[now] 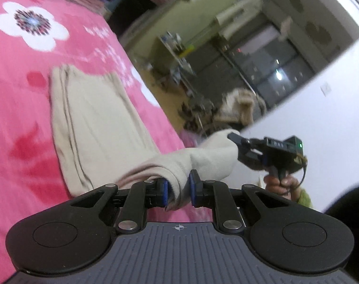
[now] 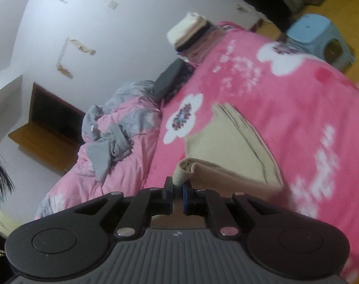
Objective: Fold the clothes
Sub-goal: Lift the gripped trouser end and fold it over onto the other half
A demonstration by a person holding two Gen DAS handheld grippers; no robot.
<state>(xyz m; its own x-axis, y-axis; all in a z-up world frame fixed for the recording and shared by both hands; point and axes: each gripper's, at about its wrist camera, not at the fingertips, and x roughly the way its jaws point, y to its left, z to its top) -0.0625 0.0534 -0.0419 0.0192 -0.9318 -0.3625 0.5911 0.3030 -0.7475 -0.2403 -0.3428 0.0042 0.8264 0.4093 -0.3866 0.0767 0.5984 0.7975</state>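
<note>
I am holding the beige garment by its near end, left claw and right claw both clamping it side by side, while its long axis is running away from me across the pink bed blanket.

We see bare pink blanket on the open side of the beige garment, room enough for a gripper to pass there. At the bed's far end a stack of folded clothes and a dark flat case stand in the way, and a crumpled pink-and-grey quilt fills the wall side. Past the other edge a blue stool stands on the floor close to the bed. Between both grippers the lifted garment hangs across the gap.
</note>
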